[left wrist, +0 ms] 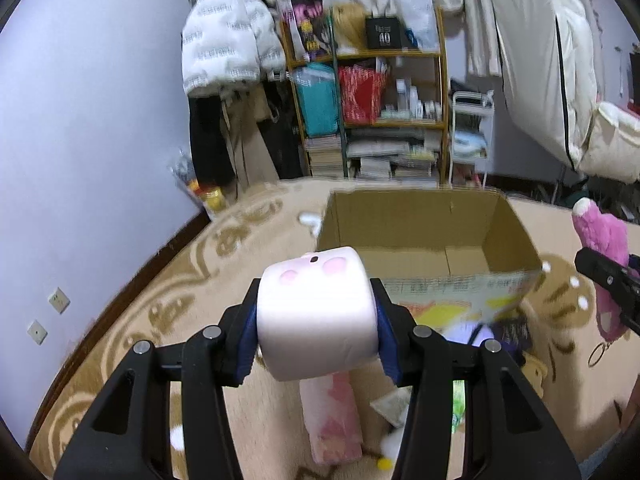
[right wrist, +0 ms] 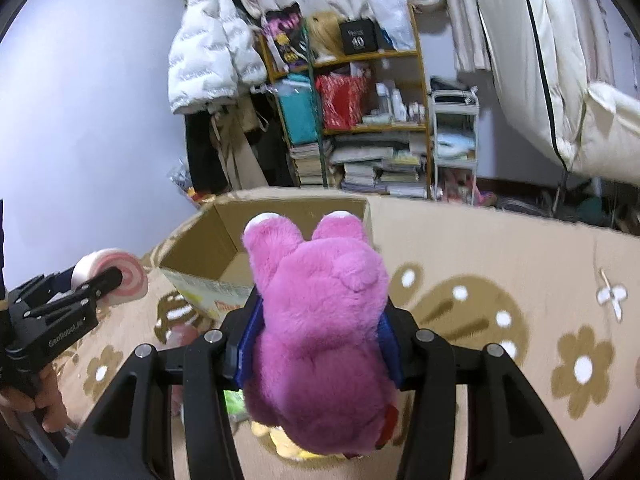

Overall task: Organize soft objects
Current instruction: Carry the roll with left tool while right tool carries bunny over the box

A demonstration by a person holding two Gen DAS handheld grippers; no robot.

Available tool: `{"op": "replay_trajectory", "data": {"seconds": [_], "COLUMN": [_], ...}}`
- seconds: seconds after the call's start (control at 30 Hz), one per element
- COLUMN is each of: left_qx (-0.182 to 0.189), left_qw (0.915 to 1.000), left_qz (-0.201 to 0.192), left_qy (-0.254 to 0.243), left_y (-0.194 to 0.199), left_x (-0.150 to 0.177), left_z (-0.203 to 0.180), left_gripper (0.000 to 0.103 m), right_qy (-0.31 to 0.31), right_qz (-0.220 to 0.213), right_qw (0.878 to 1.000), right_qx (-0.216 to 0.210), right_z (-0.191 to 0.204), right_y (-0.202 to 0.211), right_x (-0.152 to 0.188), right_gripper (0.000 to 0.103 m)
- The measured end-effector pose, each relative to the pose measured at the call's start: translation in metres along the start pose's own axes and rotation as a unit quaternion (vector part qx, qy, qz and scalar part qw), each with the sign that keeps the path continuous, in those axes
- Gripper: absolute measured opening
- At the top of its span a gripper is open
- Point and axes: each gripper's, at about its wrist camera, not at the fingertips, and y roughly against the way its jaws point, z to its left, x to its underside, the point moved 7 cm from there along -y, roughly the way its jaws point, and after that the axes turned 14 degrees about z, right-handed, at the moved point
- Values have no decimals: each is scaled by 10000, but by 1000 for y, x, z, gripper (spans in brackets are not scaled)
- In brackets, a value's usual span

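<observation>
The left gripper point(left wrist: 316, 320) pinches a white marshmallow plush point(left wrist: 316, 312) and the right gripper point(right wrist: 316, 320) squeezes a pink bear plush point(right wrist: 320, 320), both near the open cardboard box point(left wrist: 440, 216). Released short of its near wall, either would probably drop onto the carpet point(left wrist: 248, 240); the two could also collide over the opening.

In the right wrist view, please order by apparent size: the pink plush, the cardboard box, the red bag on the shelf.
1. pink plush, though enlarged by nearness
2. cardboard box, partly hidden behind it
3. red bag, far away
</observation>
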Motion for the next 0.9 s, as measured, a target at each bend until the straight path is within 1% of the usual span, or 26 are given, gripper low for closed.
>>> {"op": "replay_trajectory", "data": {"seconds": [0.13, 0.4, 0.7, 0.9], "left_qx": [-5, -98, -86, -54], "left_qw": [9996, 9979, 9972, 9973], "left_qz": [-274, -586, -642, -601], "left_qy": [-31, -252, -379, -417], "left_y": [6, 5, -12, -28], "left_x": [-14, -37, -56, -66], "left_z": [0, -5, -12, -15], "left_gripper": [49, 49, 49, 49], "right_qy": [201, 390, 476, 519], "right_qz": [-221, -498, -694, -623], "right_qw": [9996, 9980, 9964, 9967], "right_qx": [25, 62, 42, -10], "right_z": [8, 15, 13, 11], "right_y": [7, 5, -10, -25], "right_x": [-14, -41, -73, -81], "right_gripper": [53, 53, 53, 53]}}
